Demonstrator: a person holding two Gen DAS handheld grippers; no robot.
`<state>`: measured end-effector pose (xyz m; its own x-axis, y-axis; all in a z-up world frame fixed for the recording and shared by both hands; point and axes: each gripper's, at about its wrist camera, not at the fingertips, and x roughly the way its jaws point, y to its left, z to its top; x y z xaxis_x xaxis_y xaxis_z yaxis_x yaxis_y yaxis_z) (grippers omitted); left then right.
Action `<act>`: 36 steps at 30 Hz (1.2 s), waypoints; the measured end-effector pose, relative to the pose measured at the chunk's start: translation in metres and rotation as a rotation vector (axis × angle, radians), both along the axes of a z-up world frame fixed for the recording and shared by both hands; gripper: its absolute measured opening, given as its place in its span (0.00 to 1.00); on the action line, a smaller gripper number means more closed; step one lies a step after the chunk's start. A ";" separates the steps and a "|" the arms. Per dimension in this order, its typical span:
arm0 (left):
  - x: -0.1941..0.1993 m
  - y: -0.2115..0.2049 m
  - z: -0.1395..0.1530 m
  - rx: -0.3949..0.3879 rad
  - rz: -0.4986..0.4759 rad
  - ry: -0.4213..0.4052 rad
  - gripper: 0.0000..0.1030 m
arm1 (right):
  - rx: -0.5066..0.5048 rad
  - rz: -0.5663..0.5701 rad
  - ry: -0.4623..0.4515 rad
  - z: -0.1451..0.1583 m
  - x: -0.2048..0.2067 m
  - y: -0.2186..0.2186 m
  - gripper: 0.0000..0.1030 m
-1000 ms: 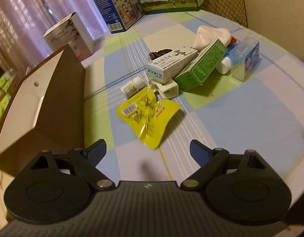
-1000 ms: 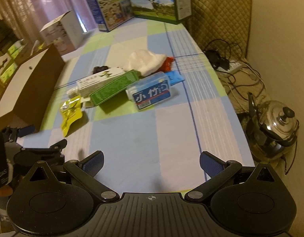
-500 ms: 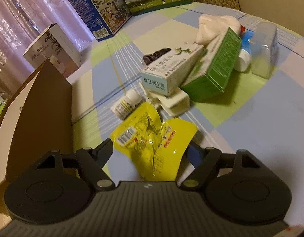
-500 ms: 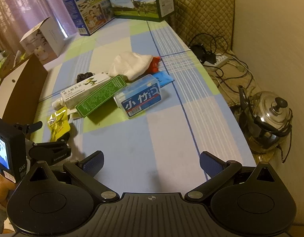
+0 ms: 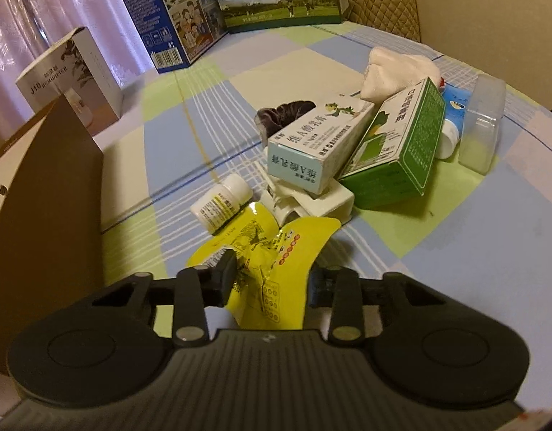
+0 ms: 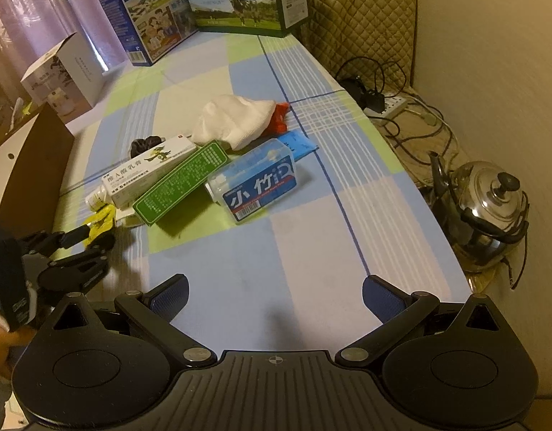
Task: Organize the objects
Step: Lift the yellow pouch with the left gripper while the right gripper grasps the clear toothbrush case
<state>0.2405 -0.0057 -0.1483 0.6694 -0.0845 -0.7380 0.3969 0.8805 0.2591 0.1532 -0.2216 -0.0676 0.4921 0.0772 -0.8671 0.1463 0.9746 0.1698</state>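
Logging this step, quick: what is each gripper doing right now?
Left gripper: jaws closing on the crinkled yellow foil sachet, pads at its sides.
Right gripper: open, holding nothing, above the checked tablecloth.

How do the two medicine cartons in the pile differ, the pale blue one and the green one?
The pale blue carton is white and light blue with a small dragon drawing; the green carton is mostly green with white text. The pale blue carton rests raised on a white clip; the green carton leans tilted against it. Both are long, closed boxes lying side by side on the checked tablecloth.
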 end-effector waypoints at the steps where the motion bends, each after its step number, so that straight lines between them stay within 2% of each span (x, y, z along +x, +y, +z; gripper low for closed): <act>1: -0.001 0.002 0.002 -0.002 -0.001 -0.003 0.23 | 0.001 -0.005 0.002 -0.001 0.003 0.001 0.98; 3: -0.001 0.009 0.008 -0.026 0.010 0.003 0.20 | 0.003 -0.015 0.002 -0.003 0.008 0.001 0.98; 9: 0.001 0.036 0.032 -0.169 0.081 0.054 0.19 | 0.024 -0.034 -0.030 -0.008 0.028 0.001 0.98; 11: 0.003 0.046 0.039 -0.217 0.107 0.070 0.19 | 0.048 -0.041 -0.047 -0.009 0.038 0.000 0.94; 13: 0.006 0.055 0.047 -0.256 0.128 0.083 0.19 | 0.060 -0.047 -0.055 -0.010 0.047 0.000 0.86; 17: 0.015 0.069 0.057 -0.314 0.156 0.097 0.19 | 0.054 -0.075 -0.067 -0.015 0.068 -0.001 0.80; 23: 0.023 0.079 0.060 -0.327 0.170 0.107 0.19 | 0.040 -0.131 -0.064 -0.026 0.099 0.004 0.70; 30: 0.027 0.085 0.056 -0.330 0.177 0.128 0.19 | 0.031 -0.192 0.010 -0.048 0.119 0.011 0.63; 32: 0.028 0.086 0.055 -0.327 0.181 0.135 0.19 | 0.036 -0.177 0.019 -0.051 0.117 0.010 0.51; 36: 0.027 0.086 0.051 -0.332 0.192 0.158 0.19 | -0.022 -0.101 0.029 -0.052 0.110 0.011 0.36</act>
